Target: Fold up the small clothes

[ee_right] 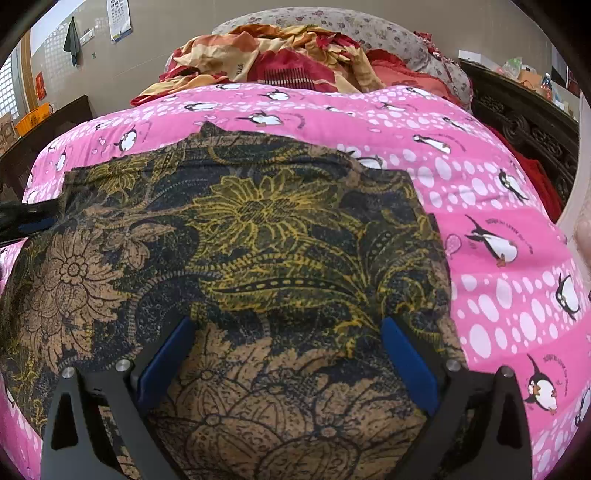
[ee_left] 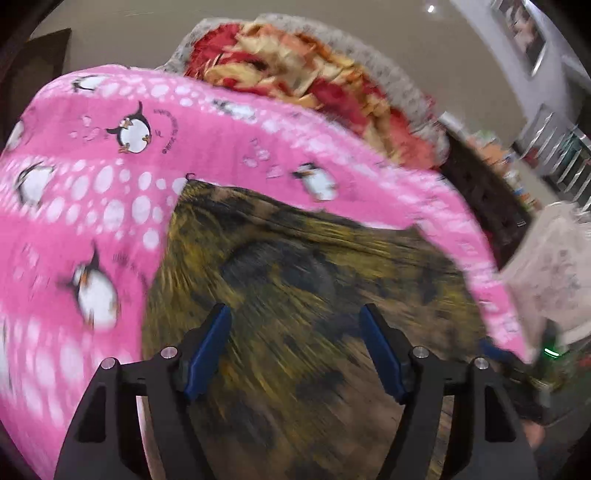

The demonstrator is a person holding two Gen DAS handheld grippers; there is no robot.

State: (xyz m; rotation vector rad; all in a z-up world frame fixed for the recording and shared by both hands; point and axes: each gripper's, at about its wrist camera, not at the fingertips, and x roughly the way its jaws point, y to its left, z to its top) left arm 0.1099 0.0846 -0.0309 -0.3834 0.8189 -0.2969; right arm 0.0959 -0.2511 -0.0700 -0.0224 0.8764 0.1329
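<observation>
Between and beneath both spread-apart grippers, left and right, lies the batik garment on pink bedding.

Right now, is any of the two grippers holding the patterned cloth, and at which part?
Nothing is held. The left gripper and right gripper are both open above the floral garment.

A home bedroom: a bed spread with a pink penguin-print sheet, crumpled red-and-orange bedding against a floral pillow at its far edge, a carved dark wooden headboard, and a wall calendar.
</observation>
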